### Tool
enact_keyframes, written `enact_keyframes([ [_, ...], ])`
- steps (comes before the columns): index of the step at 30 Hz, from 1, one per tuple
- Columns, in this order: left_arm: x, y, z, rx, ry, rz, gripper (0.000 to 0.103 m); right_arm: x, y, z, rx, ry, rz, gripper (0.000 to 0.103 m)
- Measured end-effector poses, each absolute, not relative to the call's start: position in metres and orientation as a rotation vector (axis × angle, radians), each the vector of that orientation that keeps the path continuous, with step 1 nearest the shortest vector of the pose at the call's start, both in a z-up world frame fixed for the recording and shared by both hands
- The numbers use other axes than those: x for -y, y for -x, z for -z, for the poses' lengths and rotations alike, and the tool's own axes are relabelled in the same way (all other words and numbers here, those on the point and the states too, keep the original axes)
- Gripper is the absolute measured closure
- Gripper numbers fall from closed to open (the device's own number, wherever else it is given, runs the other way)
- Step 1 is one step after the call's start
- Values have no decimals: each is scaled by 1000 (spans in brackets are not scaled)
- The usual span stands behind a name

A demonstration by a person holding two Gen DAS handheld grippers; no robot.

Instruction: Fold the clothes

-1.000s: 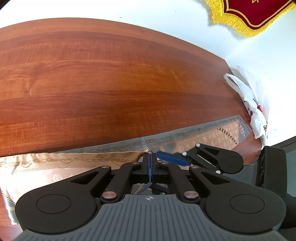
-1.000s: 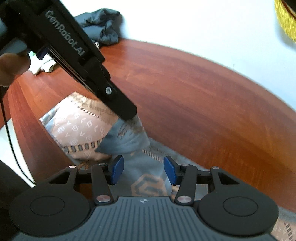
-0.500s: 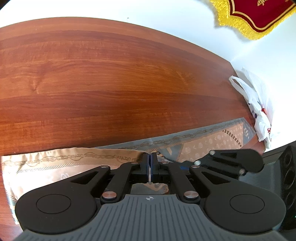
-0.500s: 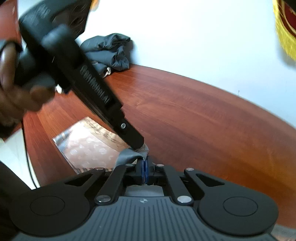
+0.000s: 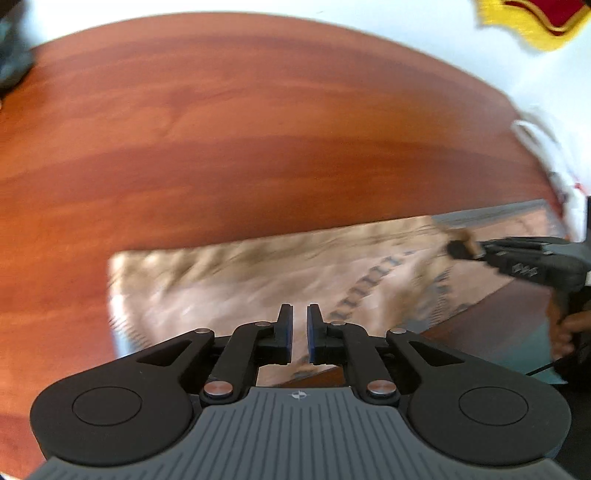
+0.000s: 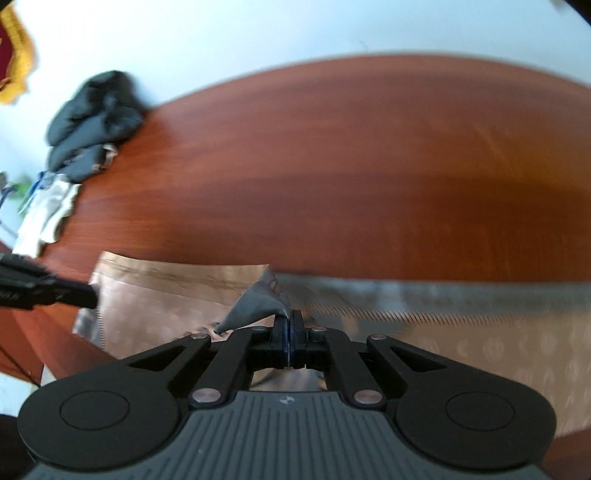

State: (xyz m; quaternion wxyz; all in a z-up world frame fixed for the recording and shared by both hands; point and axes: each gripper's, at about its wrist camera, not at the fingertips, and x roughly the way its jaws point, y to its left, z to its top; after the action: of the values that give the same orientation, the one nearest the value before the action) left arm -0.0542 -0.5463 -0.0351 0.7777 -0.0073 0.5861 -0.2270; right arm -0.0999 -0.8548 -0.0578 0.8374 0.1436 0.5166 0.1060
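Note:
A beige and grey patterned scarf-like cloth (image 5: 258, 273) lies on the brown wooden table (image 5: 258, 129) near its front edge. My left gripper (image 5: 299, 325) hovers over the cloth with its jaws slightly apart and nothing between them. My right gripper (image 6: 290, 332) is shut on a grey corner of the cloth (image 6: 258, 302) and holds it just above the folded beige part (image 6: 166, 291). The right gripper also shows at the right in the left wrist view (image 5: 458, 249). The left gripper's tip shows at the left in the right wrist view (image 6: 88, 295).
A dark grey bundle of clothes (image 6: 92, 122) lies at the table's far left, with a pale garment (image 6: 44, 218) beside it. A white plastic bag (image 5: 546, 155) sits at the table's right end. A red and gold pennant (image 5: 535, 22) hangs on the white wall.
My left gripper let go of the cloth, opened slightly and drew left. My right gripper kept the corner and carried it right. Both views are blurred by motion.

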Motion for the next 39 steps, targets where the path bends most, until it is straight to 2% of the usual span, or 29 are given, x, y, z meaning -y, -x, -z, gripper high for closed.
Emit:
enact_keyframes([
  [5,524,59,55,-1292,2,385,93,857,99,80,-1121,-363,-215,102],
  [14,504,60,79,-1318,-3,280,93,874,95,63,-1131,-437,-185,101],
  [16,500,61,83,-1325,-2,268,93,877,92,68,-1147,-421,-160,96],
  [18,499,62,87,-1330,-3,262,93,878,90,74,-1158,-409,-141,96],
  [20,498,62,88,-1331,-3,257,93,878,91,74,-1160,-389,-127,86],
  [22,496,61,90,-1332,0,249,93,878,92,74,-1159,-374,-119,82],
  [39,536,64,76,-1298,-33,336,92,905,131,65,-1153,-287,-80,69],
])
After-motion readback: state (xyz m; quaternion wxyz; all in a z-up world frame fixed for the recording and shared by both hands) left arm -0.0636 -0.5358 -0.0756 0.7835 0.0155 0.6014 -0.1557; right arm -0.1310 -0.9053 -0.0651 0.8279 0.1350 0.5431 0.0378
